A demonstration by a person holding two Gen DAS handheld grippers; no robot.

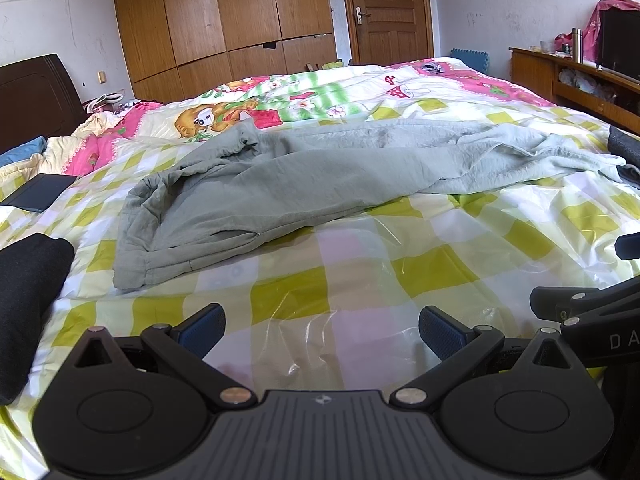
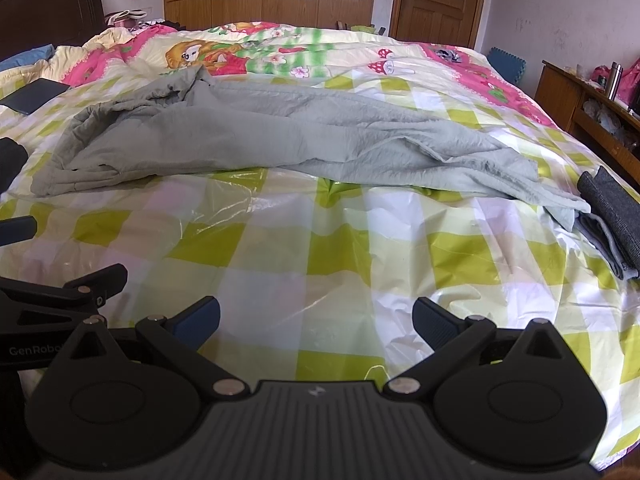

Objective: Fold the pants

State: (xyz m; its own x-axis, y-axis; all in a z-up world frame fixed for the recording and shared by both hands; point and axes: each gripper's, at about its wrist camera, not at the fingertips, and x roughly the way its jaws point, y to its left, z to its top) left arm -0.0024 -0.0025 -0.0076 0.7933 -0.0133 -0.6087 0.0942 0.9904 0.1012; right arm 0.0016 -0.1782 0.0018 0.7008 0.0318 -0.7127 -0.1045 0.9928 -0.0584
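Right now the grey pants lie crumpled across the middle of the bed, stretched sideways, with the waistband end bunched toward my left and the leg ends trailing off to my right, where they touch a folded dark cloth. Nothing is folded yet, I judge; the fabric is twisted and rumpled, and from this low angle I cannot tell for sure how the two legs overlap.

My left tool hovers over the checkered plastic sheet, short of the pants, fingers spread wide and holding nothing. My right tool sits just beside it, likewise spread and empty.

To do this step well, I should first flatten the garment: take the waistband with the left tool, a leg hem with the right, and pull gently apart until the wrinkles ease out. The sheet looks slick, so I would pinch only the cloth and lift slightly.

A black garment lies at my left, a dark flat case beyond it.
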